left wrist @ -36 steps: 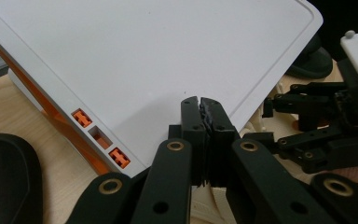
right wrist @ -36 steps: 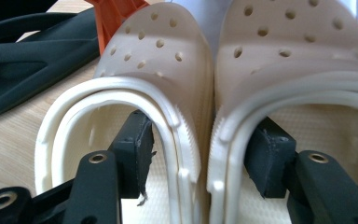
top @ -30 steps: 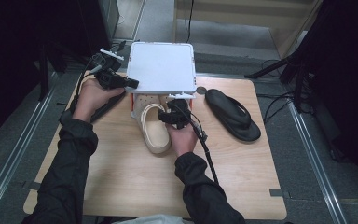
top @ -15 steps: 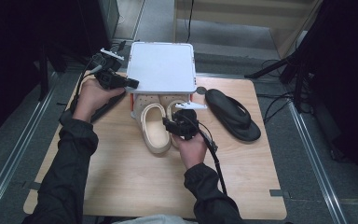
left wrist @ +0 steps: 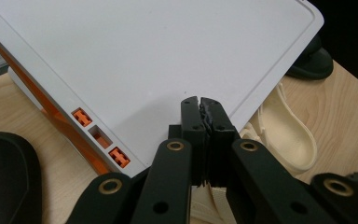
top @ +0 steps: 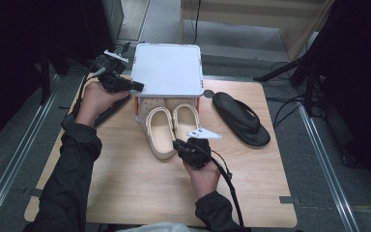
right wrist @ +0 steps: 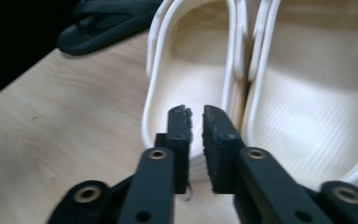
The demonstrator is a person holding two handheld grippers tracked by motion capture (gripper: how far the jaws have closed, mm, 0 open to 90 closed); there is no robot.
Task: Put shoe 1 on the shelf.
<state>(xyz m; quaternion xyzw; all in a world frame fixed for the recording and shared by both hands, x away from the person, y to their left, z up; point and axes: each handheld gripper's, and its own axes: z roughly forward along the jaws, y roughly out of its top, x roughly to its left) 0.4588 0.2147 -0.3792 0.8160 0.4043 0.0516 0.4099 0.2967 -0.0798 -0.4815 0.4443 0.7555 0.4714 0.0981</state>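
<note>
The right gripper (top: 179,145) sits at the frame's centre, jaws slightly apart at the heel of the cream clogs (top: 169,128). Farther up, at the upper left, the left gripper (top: 137,87) is closed at the white lid (top: 166,67) edge.

Both forearms wear dark, near-black long sleeves gathered at the cuffs. Each hand carries a black gripper, left gripper (top: 134,87) and right gripper (top: 178,145), with flat link arms pinned by brass-coloured rivets and ridged black jaws. A black cable trails from each, and a grey three-cornered plate tops the right one.
</note>
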